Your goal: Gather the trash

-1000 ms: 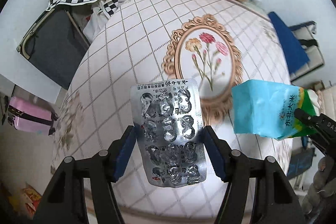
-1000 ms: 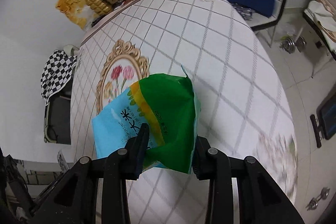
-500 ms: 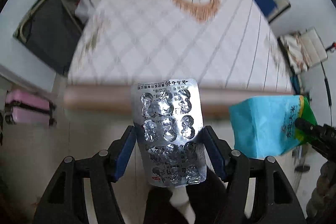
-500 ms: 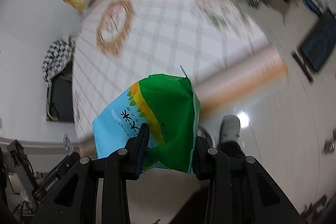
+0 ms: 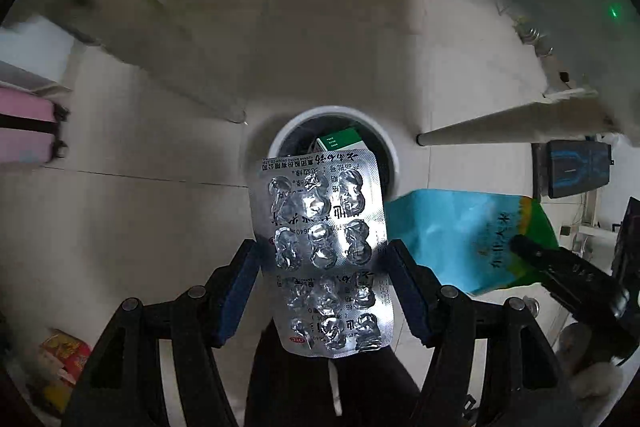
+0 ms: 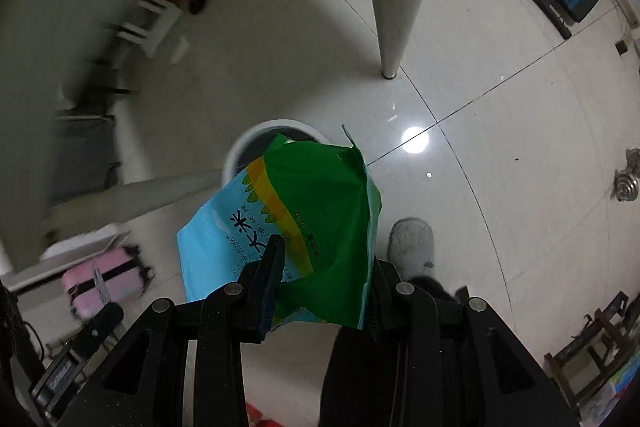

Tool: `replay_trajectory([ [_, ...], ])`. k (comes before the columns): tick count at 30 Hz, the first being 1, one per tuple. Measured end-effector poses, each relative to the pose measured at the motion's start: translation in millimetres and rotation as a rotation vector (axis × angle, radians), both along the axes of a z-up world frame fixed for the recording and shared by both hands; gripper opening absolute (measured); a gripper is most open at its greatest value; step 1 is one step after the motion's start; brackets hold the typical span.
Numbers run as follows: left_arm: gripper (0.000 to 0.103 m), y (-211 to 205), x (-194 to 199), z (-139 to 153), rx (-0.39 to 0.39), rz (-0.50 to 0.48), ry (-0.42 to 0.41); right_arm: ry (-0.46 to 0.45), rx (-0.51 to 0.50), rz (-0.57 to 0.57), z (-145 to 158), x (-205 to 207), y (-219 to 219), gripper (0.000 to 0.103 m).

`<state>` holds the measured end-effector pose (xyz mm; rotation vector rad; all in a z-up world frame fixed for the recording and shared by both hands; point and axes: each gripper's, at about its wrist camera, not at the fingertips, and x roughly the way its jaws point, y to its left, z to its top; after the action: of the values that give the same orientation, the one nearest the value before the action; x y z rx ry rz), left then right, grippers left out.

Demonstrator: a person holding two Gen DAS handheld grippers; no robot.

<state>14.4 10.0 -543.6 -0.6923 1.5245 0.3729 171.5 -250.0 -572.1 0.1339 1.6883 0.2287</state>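
Left wrist view
- Change: the flowered tabletop seen a second ago is gone; the camera is now looking down at the tiled floor under the table, so both pieces of trash are being carried off the table.
- Left gripper [image 5: 322, 269]: pinching the blister pack [image 5: 322, 251] by its two long edges, blue pads pressed on either side.
- Blister pack: hanging upright, pockets crushed and apparently empty, its top edge overlapping the mouth of the white bin [image 5: 334, 143].
- Bin: standing on the floor between pale table legs; a green-and-white box is already lying inside.
- Neighbour: the rice bag [image 5: 466, 233] is coming in at right, just beside the pack.

Right wrist view
- Change: same swing from table to floor; left background is smearing with motion.
- Right gripper [image 6: 324, 269]: clamped on the rice bag [image 6: 304, 223], jaws biting its green end.
- Rice bag: blue-and-green, looking limp and empty, its upper corner covering part of the white bin [image 6: 256, 143] rim.
- Floor: a grey slipper [image 6: 412, 245] is showing just right of the bag.

Meaning for task
- Stage: pick-up seems finished; both items are being lined up over the bin, release likely next, neither dropped yet.
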Motion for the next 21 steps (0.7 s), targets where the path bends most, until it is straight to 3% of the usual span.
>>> replay_trajectory([
  [4, 0.063, 10.6, 32.2, -91.1, -0.077, 0.001, 0.019, 0.017, -0.012, 0.038, -87.7, 10.4, 19.4, 0.037],
  [7, 0.066, 12.5, 47.8, -130.5, -0.110, -0.017, 0.019, 0.037, 0.000, 0.083, -137.7, 14.0, 31.4, 0.038],
  [9, 0.092, 14.1, 54.8, -149.8, -0.129, -0.022, 0.021, 0.050, 0.000, 0.128, -160.4, 16.6, 41.5, 0.039],
  [10, 0.098, 15.2, 58.2, -157.9, -0.139, -0.018, 0.025, 0.069, 0.012, 0.144, -171.3, 16.7, 44.0, 0.041],
  [14, 0.099, 12.1, 58.3, -151.4, -0.126, 0.001, 0.018, 0.138, 0.090, 0.181, -193.3, 14.1, 41.7, 0.084],
  [16, 0.099, 11.4, 51.5, -143.1, -0.092, 0.006, 0.013, 0.130, 0.086, 0.196, -187.8, 16.4, 38.6, 0.086],
  [18, 0.099, 6.7, 43.6, -131.4, -0.024, -0.009, 0.014, 0.114, 0.076, 0.218, -174.9, 17.2, 36.9, 0.096],
  [21, 0.099, 2.0, 29.7, -99.1, 0.100, -0.036, 0.004, 0.053, 0.030, 0.284, -143.7, 14.7, 46.2, 0.098],
])
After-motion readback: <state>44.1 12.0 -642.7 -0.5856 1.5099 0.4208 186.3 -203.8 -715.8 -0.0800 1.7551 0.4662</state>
